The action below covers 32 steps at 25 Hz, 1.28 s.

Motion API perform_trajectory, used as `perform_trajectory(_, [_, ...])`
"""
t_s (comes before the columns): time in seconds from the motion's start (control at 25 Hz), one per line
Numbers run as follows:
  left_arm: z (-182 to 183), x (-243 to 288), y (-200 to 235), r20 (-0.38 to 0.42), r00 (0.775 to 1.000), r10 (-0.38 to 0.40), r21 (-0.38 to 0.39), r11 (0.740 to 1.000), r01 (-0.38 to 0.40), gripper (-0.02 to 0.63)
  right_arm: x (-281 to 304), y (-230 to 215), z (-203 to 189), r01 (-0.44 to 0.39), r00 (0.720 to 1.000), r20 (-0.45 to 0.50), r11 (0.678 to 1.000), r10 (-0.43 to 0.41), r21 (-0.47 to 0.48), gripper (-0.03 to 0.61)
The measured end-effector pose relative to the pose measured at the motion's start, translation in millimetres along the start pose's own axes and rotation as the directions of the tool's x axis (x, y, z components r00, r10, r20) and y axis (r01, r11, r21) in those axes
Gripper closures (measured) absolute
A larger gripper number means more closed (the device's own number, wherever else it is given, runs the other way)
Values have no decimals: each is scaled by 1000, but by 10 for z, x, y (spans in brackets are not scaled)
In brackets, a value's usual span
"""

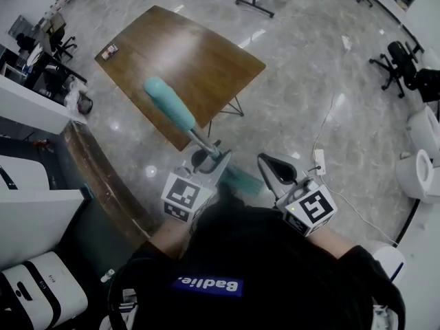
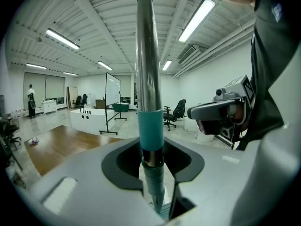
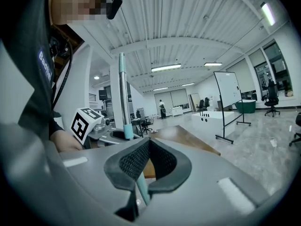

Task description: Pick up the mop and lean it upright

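Observation:
The mop (image 1: 168,103) has a teal grip at the top, a metal pole and a teal head low near my body. It stands nearly upright above the floor. My left gripper (image 1: 206,158) is shut on the pole; in the left gripper view the pole (image 2: 149,79) rises between the jaws of the left gripper (image 2: 153,147). My right gripper (image 1: 268,162) hangs apart, to the right of the mop head, its jaw tips meeting. In the right gripper view, the right gripper (image 3: 148,145) shows shut pads and the mop pole (image 3: 123,93) stands to the left.
A brown wooden table (image 1: 206,60) stands ahead on the glossy grey floor. A dark counter edge (image 1: 103,177) runs along the left. A power strip with its cable (image 1: 320,161) lies at the right, with white bins (image 1: 419,174) and office chairs (image 1: 395,60) beyond. A whiteboard (image 3: 228,91) stands farther off.

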<state>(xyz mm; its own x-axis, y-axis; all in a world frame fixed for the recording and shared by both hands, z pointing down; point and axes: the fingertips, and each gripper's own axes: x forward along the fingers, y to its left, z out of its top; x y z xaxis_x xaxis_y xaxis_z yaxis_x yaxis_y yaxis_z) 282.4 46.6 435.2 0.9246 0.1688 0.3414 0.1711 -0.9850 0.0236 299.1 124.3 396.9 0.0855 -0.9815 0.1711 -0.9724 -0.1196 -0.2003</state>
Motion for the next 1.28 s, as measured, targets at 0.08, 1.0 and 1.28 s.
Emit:
perform_trajectory(0.08, [-1,78,67,-6,1000,-31,-2,1000,31,472,132,-86,104,15,1000,1,1000,-15,-13,574])
perform_trajectory(1.0, [-291,646,823,-114,980,161,-128,976,-175,480,1384,-755,386,-316,948,-53,946,313,-67,574])
perform_trajectory(1.28, [-54,1020,925,-169,869,465,-215,843,-493,493,1382,-1306,525,-586,804,-146,810,576,-35,574])
